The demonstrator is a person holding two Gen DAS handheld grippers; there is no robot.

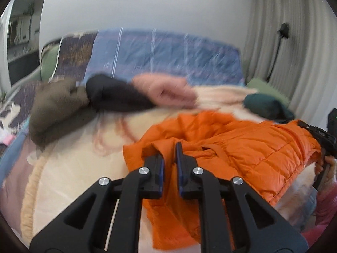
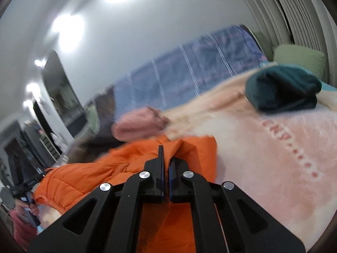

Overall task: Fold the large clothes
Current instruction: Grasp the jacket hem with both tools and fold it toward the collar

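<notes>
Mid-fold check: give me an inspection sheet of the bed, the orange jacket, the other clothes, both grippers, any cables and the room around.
Surface: cream and pink blanket over the bed, bare to the right of the jacket.
Job's things: orange jacket, quilted, crumpled, lifted at two edges.
Clutter: olive garment, black garment, pink garment and dark green bundle beyond the jacket.
Grippers: left gripper has a narrow gap, orange fabric between its fingers; right gripper is shut on a jacket edge.
Cables: dark cord hanging by the curtain.
Surroundings: blue patterned cover, green cushion, pleated curtain, white wall.
</notes>
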